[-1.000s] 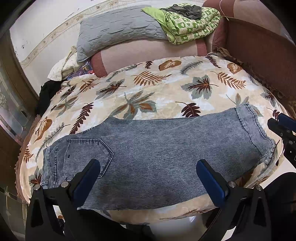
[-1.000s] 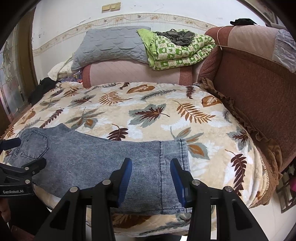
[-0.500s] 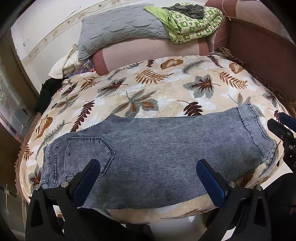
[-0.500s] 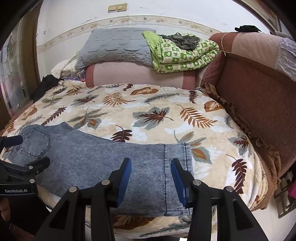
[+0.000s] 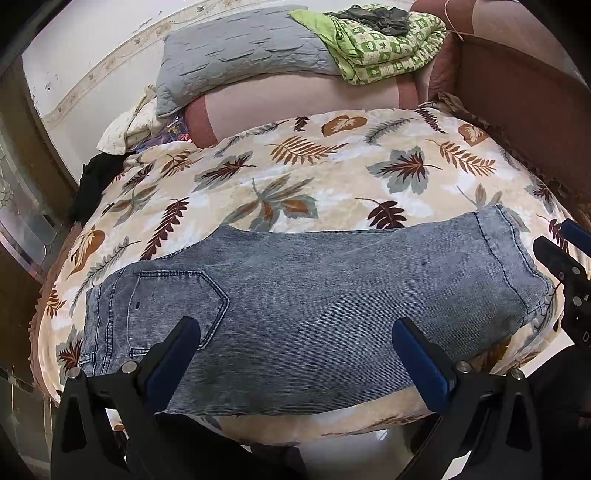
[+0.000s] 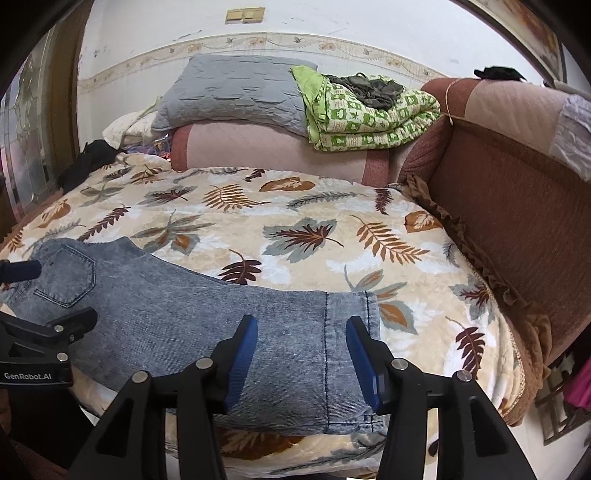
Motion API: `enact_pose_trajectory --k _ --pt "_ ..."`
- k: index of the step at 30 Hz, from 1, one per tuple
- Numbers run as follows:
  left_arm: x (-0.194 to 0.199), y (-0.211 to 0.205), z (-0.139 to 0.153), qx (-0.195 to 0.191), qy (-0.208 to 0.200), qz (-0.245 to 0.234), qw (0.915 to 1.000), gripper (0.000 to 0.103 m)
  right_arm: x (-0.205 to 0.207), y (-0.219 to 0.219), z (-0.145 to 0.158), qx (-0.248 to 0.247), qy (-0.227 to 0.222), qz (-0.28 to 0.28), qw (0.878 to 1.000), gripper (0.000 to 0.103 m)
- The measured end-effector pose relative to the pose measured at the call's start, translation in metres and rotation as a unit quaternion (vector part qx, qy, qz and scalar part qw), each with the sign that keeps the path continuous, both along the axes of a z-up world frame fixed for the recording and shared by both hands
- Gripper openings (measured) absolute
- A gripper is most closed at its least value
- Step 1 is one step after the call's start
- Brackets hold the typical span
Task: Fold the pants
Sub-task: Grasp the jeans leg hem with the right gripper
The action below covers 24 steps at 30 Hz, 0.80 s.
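Left wrist view has the left gripper [image 5: 295, 350] spread wide and holding nothing, poised over the grey denim pants [image 5: 303, 306], which lie flat along the near edge of the leaf-print blanket [image 5: 295, 177], back pocket [image 5: 173, 306] at the left and hem at the right. Only the right wrist view shows the right gripper [image 6: 301, 350], moderately open and empty above the hem [image 6: 347, 332], "GenRobot.AI" printed on the other tool at near left, and yellow wall switches [image 6: 245, 14]. A grey pillow [image 6: 236, 92] and green quilt [image 6: 369, 114] sit at the far end.
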<state>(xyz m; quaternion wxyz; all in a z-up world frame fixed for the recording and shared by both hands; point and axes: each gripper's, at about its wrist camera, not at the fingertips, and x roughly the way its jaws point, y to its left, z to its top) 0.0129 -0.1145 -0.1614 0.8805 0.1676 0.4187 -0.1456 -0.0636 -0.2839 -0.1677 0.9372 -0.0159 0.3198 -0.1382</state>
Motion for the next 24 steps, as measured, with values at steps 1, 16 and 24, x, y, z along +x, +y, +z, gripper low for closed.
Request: enact_pose_trajectory --k 1,16,24 --pt "0.0 0.001 0.0 -0.001 0.001 0.001 1.0 0.103 0.0 0.002 0.0 -0.004 -0.001 0.001 1.0 0.055" --pt "0.003 0.003 -0.008 0.004 0.01 0.003 0.9999 0.103 0.004 0.002 -0.009 0.004 0.012 0.009 1.0 0.063" --pt "0.018 0.014 -0.039 0.037 0.034 0.027 0.9984 0.103 -0.015 -0.117 -0.05 0.238 0.028 -0.08 0.968 0.063"
